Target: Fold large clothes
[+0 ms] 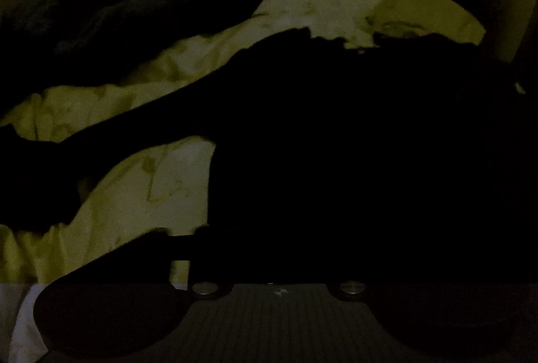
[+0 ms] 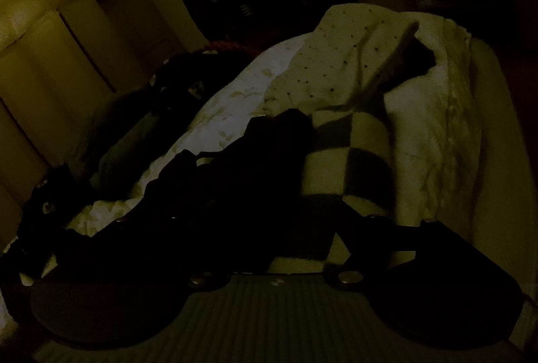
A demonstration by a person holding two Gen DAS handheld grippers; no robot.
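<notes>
The room is very dim. In the left wrist view a large black garment (image 1: pixel 336 134) lies spread on a pale bedsheet (image 1: pixel 161 188), with one sleeve (image 1: pixel 111 134) stretched out to the left. My left gripper (image 1: pixel 279 235) hangs low over the garment's near edge. Its left finger (image 1: pixel 161 245) shows against the sheet, while the right one is lost in the black cloth; the jaws look wide apart. In the right wrist view the black garment (image 2: pixel 235 181) lies crumpled. My right gripper (image 2: pixel 248 221) stands open just above it, pads not pressing on anything.
A black-and-white checked cloth (image 2: pixel 349 154) and a pale dotted cloth (image 2: pixel 336 60) lie beside the garment on the bed. A yellowish pillow (image 1: pixel 427 16) sits at the far end. Pale cupboard doors (image 2: pixel 60 36) stand to the left, with dark clutter behind.
</notes>
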